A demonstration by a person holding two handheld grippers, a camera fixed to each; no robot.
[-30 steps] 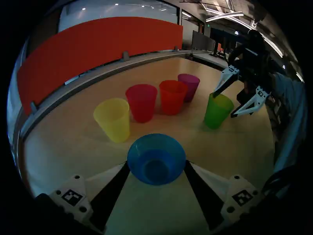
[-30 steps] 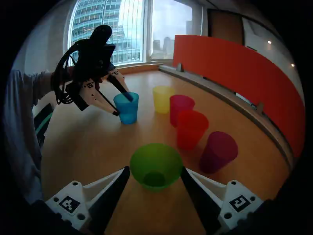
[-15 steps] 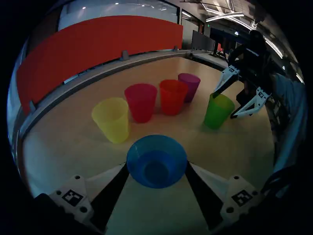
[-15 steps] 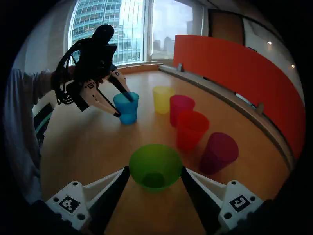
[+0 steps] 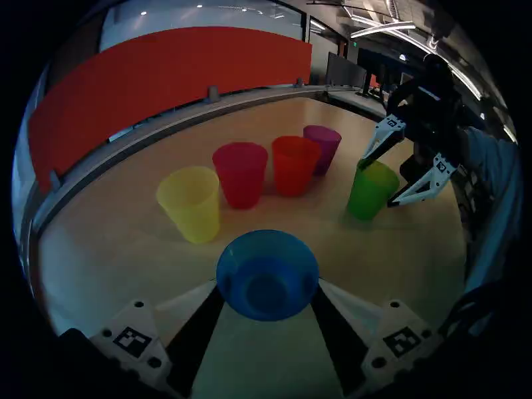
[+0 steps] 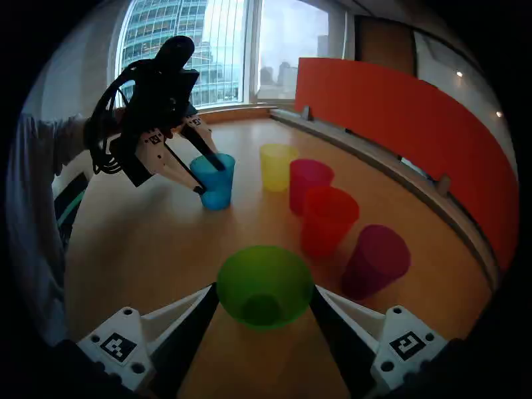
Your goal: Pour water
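A: Left gripper view first. A pale wooden table (image 5: pixel 113 253) runs beside a long red partition (image 5: pixel 166 73). Your left gripper (image 5: pixel 266 287) has its fingers clamped on either side of the blue cup (image 5: pixel 267 266), which stands upright, mouth up, right at the fingertips.

B: And the other cup from there?

A: The green cup (image 5: pixel 370 193) lies ahead and off to your right, well apart from the blue one. It is held upright in your right gripper (image 5: pixel 377 183). A row curves between them: yellow cup (image 5: pixel 190 203), pink cup (image 5: pixel 240 174), orange cup (image 5: pixel 294 165), purple cup (image 5: pixel 322 147).

B: Now the right gripper view. Tall windows (image 6: pixel 193 53) stand behind the table (image 6: pixel 153 246). Your right gripper (image 6: pixel 263 290) presses its fingers on both flanks of the green cup (image 6: pixel 265 279), long axis upright. The blue cup (image 6: pixel 218 189) sits ahead and to the left in your left gripper (image 6: pixel 209 178), near the yellow cup (image 6: pixel 277 167).

A: Any water in either?

B: I can't tell. Both cups are translucent plastic tapering to a darker base, and no waterline shows. As I judge it, the pour turns on closing that gap. You'd bring one rim above the other's mouth before tilting, and neither hand looks better placed to travel.
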